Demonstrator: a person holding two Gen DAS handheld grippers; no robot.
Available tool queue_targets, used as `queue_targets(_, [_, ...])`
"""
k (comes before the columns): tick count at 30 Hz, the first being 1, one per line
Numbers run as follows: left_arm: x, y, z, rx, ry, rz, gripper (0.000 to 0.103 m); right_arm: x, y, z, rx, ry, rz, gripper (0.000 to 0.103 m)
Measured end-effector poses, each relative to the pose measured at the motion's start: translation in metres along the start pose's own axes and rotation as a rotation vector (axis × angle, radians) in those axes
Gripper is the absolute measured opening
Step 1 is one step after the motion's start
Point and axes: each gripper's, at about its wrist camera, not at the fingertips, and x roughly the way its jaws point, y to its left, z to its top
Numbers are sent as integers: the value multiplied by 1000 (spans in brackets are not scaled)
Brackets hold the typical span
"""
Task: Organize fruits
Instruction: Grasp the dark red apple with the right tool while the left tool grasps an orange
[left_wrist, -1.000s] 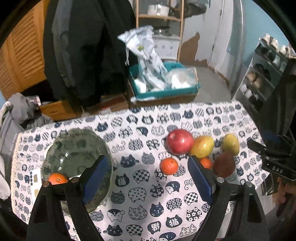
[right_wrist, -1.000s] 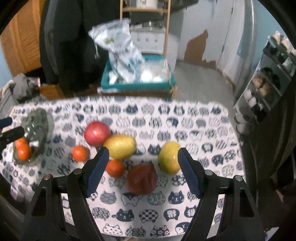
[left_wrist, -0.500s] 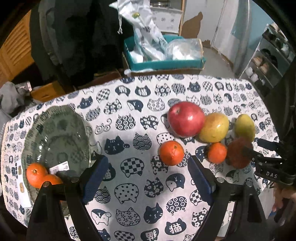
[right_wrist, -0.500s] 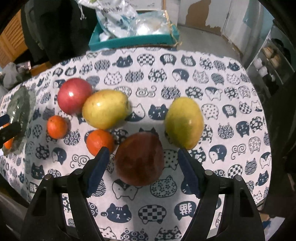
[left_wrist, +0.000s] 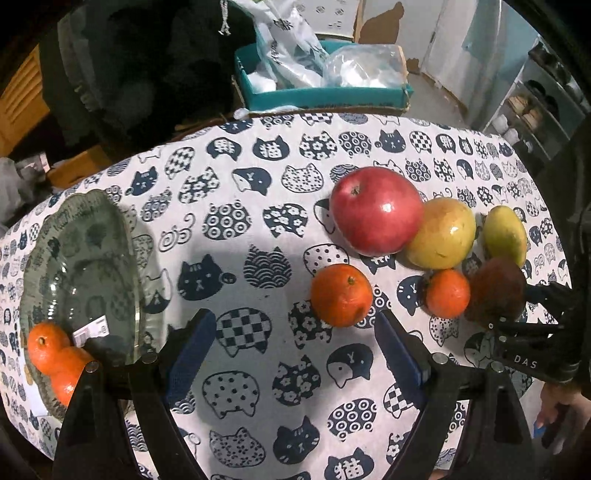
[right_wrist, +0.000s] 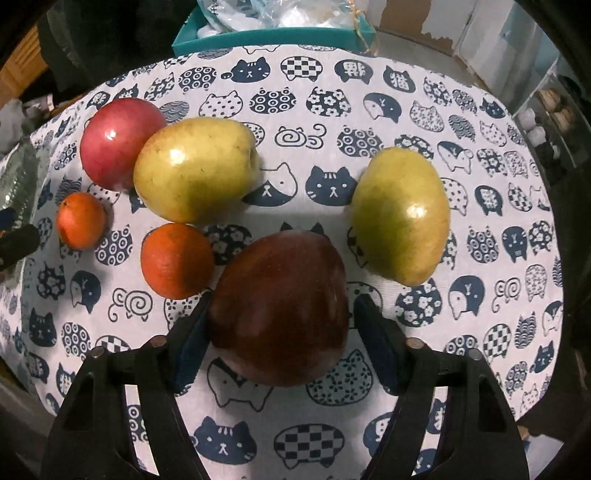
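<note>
Dark apple (right_wrist: 280, 310) on cloth (right_wrist: 369, 110), nearest you, between right gripper (right_wrist: 280, 328) pads; orange (right_wrist: 176, 260) just beside its left.

Right jaws just closing, left pad touching skin, right pad with sliver of gap; not gripped yet. Centre apple, squeeze evenly, avoid nudging orange.

Left gripper (left_wrist: 295, 354) wide, empty, short of second orange (left_wrist: 340, 294). Plate (left_wrist: 110, 221) far left, likely destination.

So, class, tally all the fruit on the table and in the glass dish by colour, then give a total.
Orange: 4
Yellow-green: 2
Bright red: 1
Dark reddish-brown: 1
Total: 8
</note>
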Motion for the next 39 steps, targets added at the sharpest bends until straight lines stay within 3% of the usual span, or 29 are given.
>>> queue_targets(16, [36,-15,13,1,45,-22,88,-30,-9,14,51,-112,44,70])
queue_targets(21, [45,-17,14,-15,64,-37,79,-33,-19,22,72,-128,50,70])
queue_targets(25, [48,-25,15,7,66,-38,65,-31,-19,20,77,-127,49,70])
queue_targets(28, [50,-29,14,18,74,-52,46,-31,-21,22,79,-129,50,70])
queue_targets(39, [23,-22,14,0,9,-50,45,-49,-18,28,60,-187,33,70])
